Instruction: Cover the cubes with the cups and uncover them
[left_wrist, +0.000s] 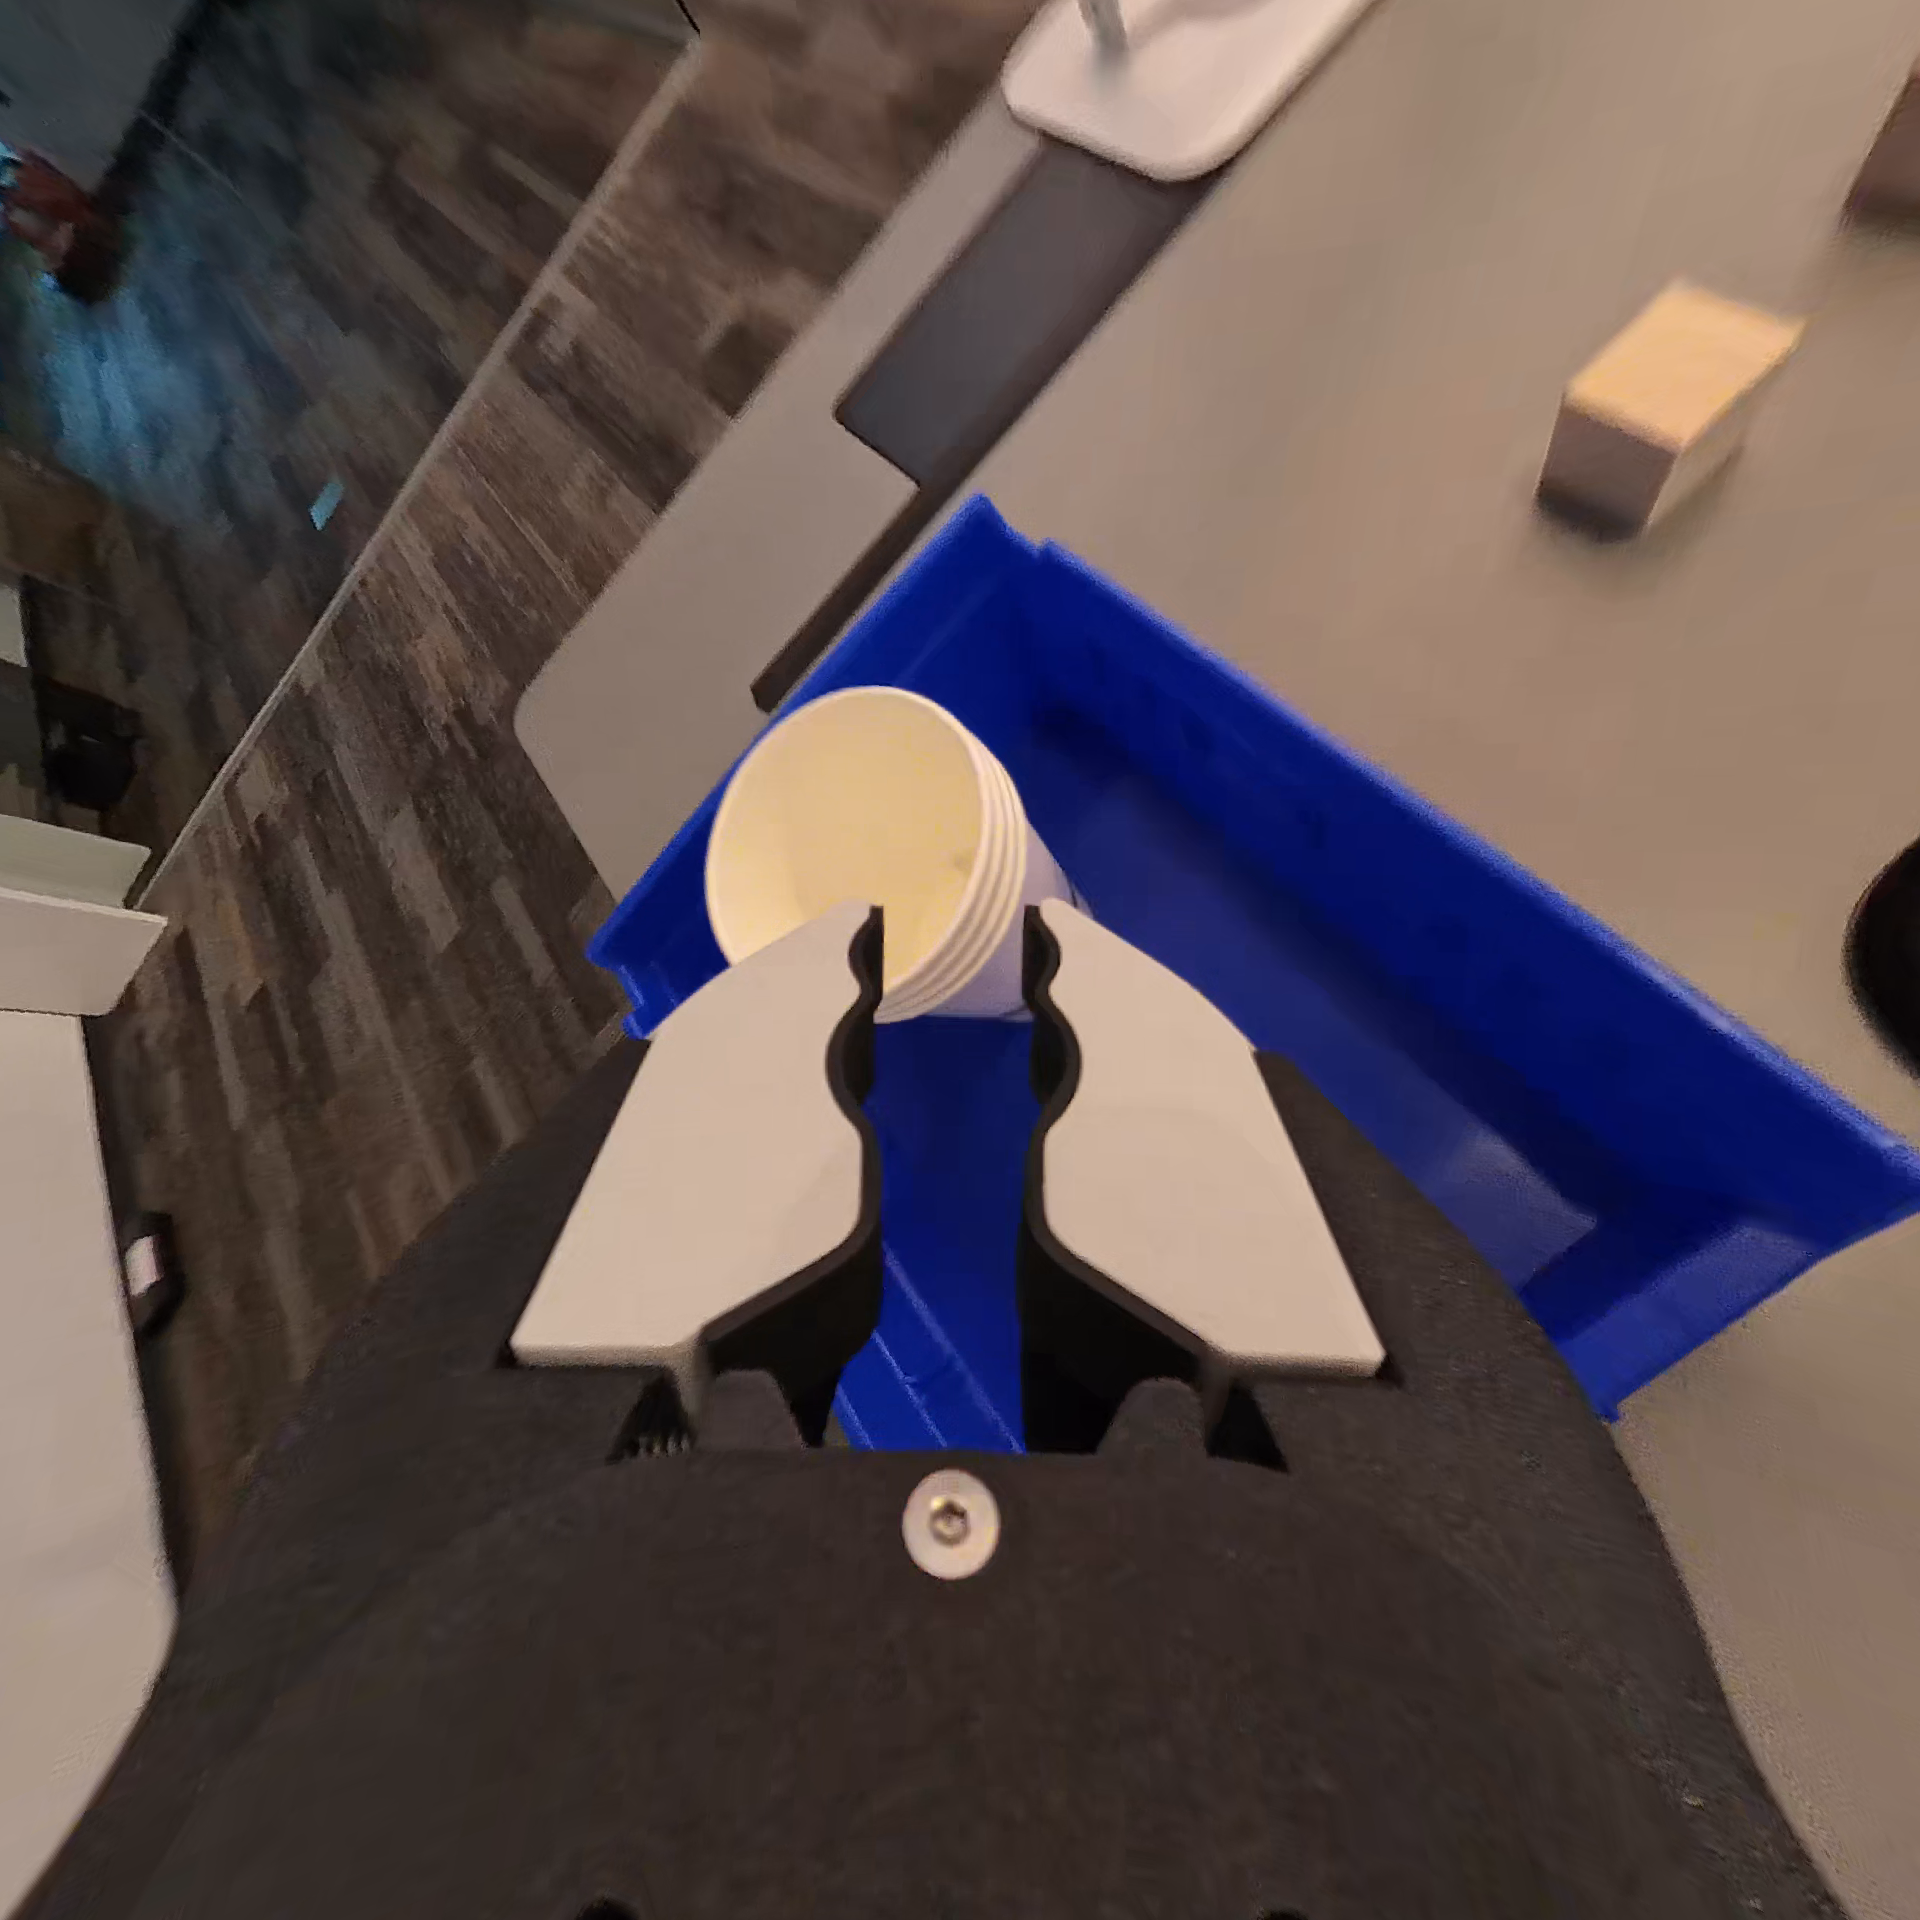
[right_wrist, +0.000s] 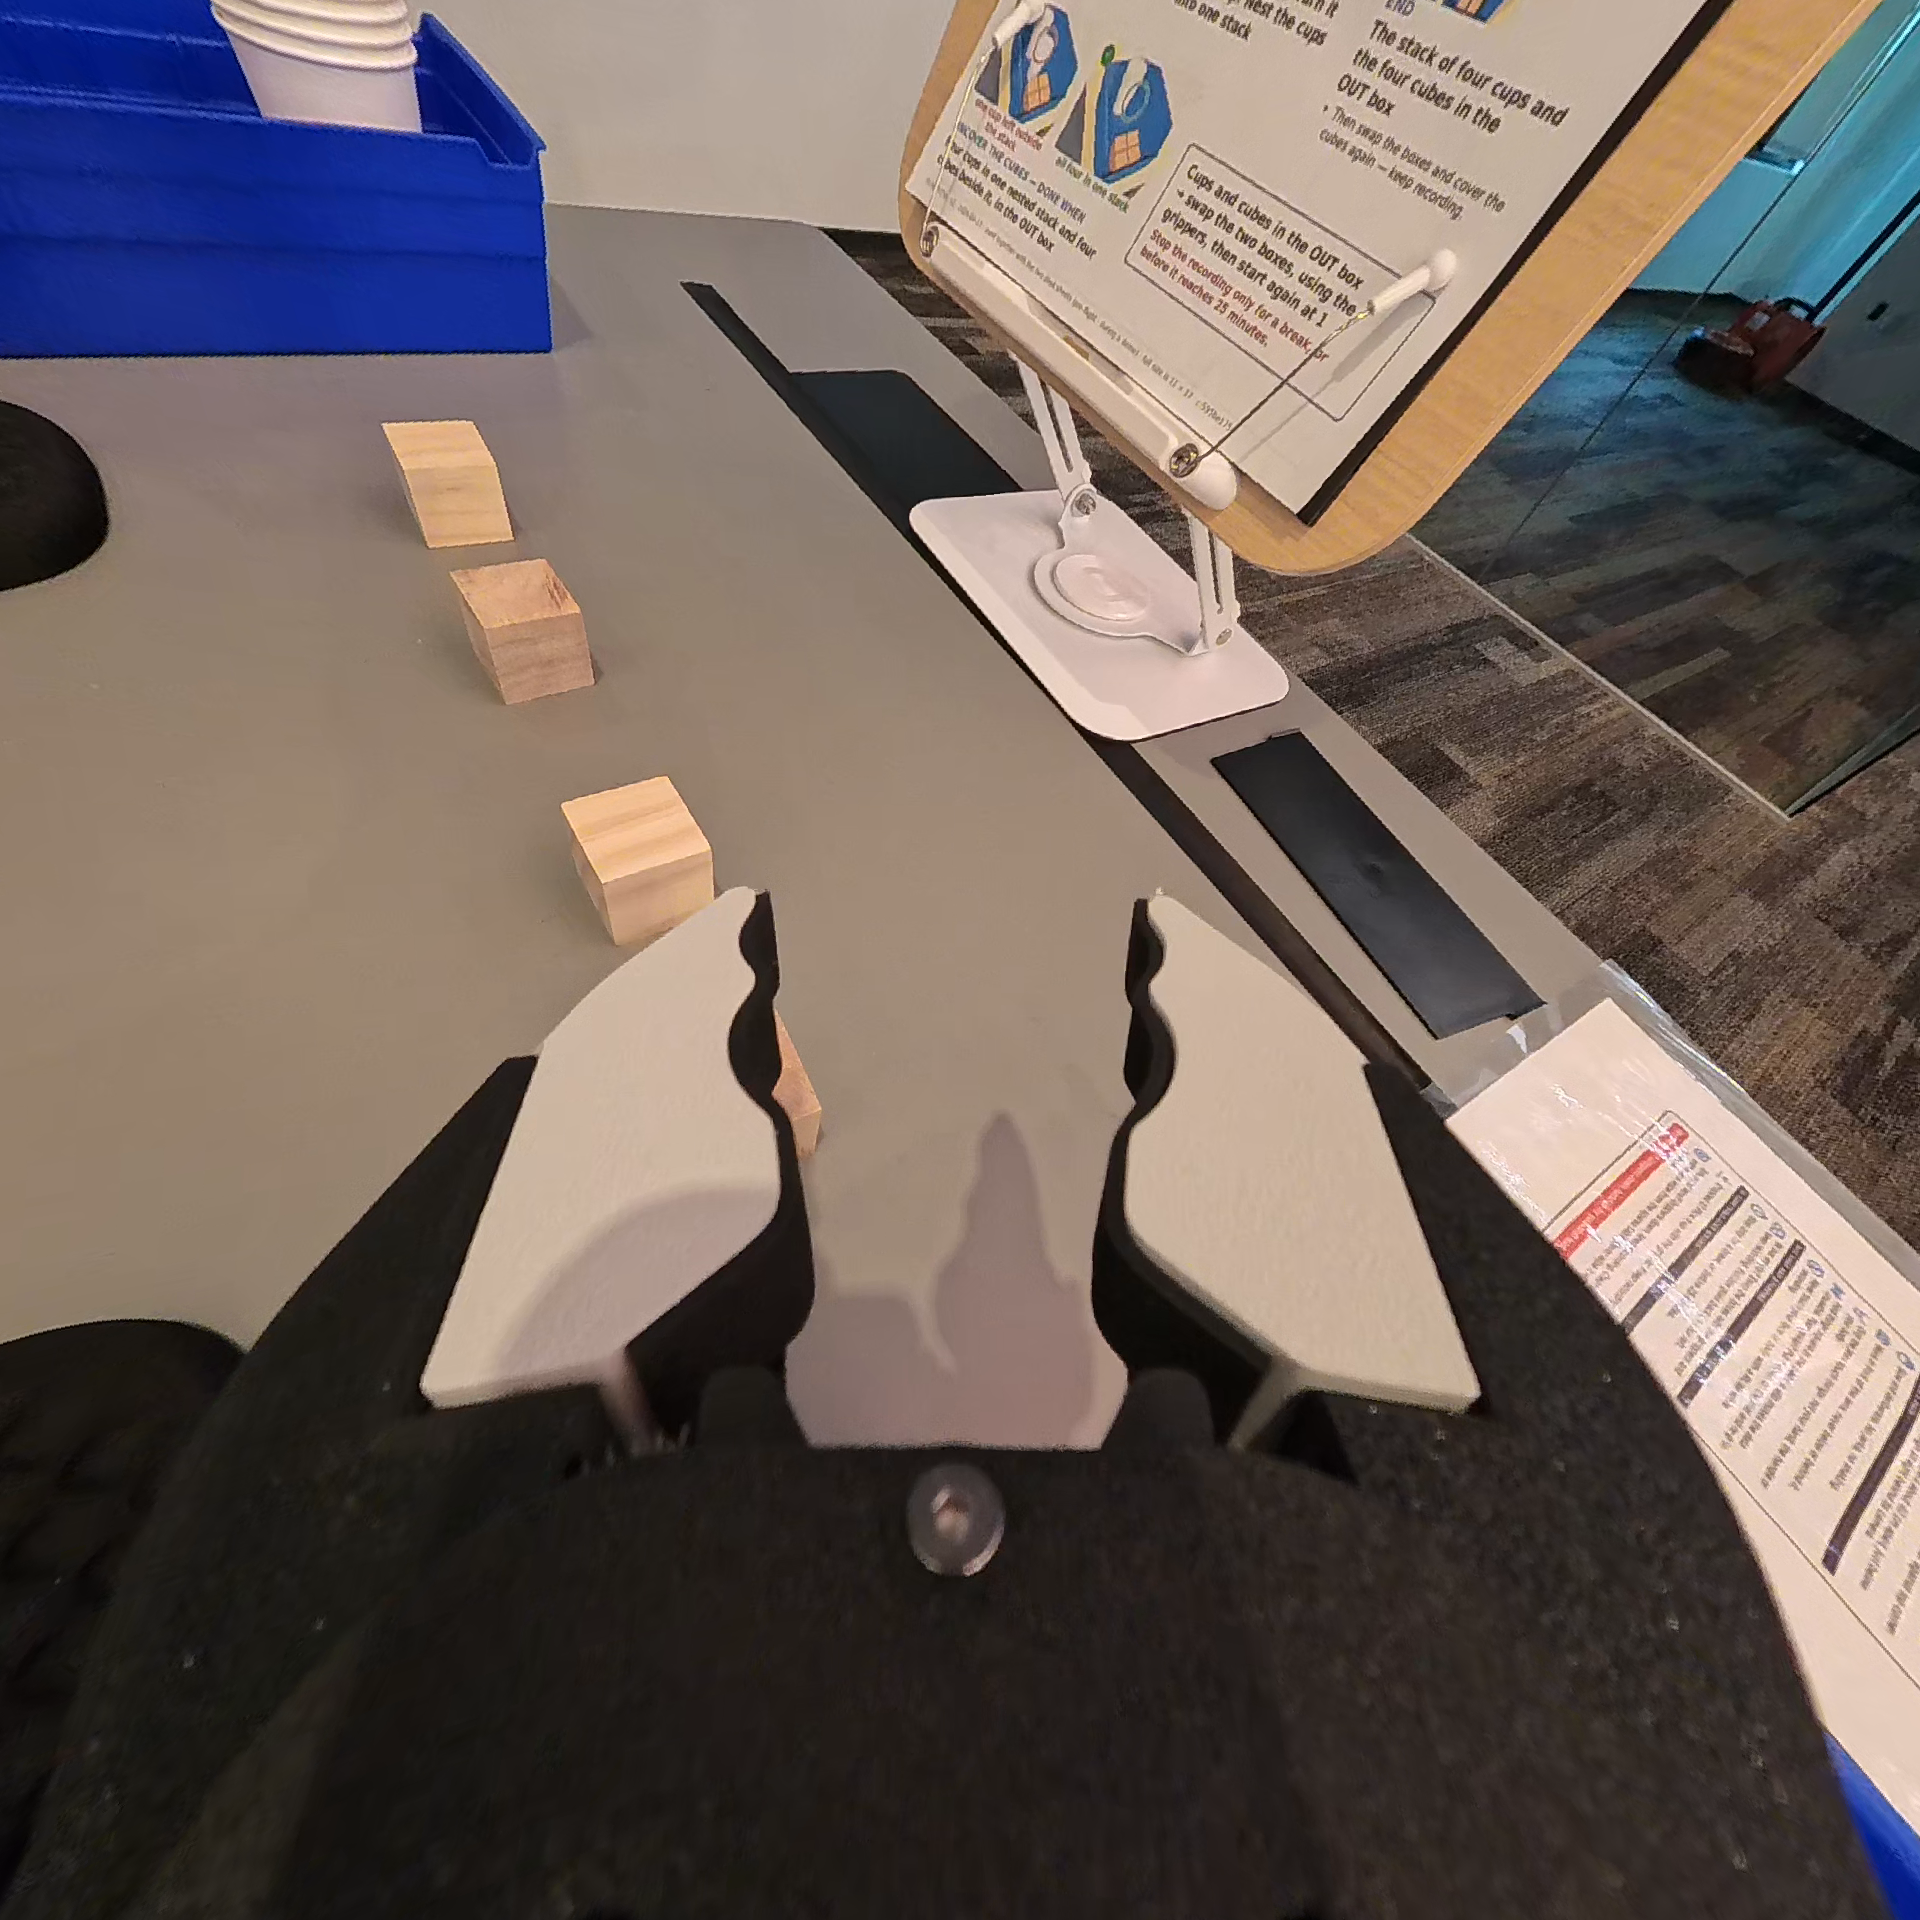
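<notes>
A stack of white paper cups (left_wrist: 862, 842) stands in a blue bin (left_wrist: 1299, 852) on the grey table. My left gripper (left_wrist: 954, 920) straddles the stack's rim, one finger inside the top cup and one outside, shut on the cup wall. The stack also shows in the right wrist view (right_wrist: 327, 68), upright in the bin (right_wrist: 270, 260). My right gripper (right_wrist: 954, 914) is open and empty, low over the table. Three wooden cubes (right_wrist: 447, 483) (right_wrist: 525, 629) (right_wrist: 639, 857) stand in a row; another cube (right_wrist: 800, 1101) is mostly hidden behind my left finger. One cube (left_wrist: 1673, 416) shows in the left wrist view.
A white stand (right_wrist: 1101, 613) holding a wooden board with an instruction sheet (right_wrist: 1299, 187) sits at the table's far edge. A laminated sheet (right_wrist: 1714, 1351) lies at the right. A dark rounded object (right_wrist: 42, 499) is at the left edge. Carpeted floor (right_wrist: 1662, 727) lies beyond the table.
</notes>
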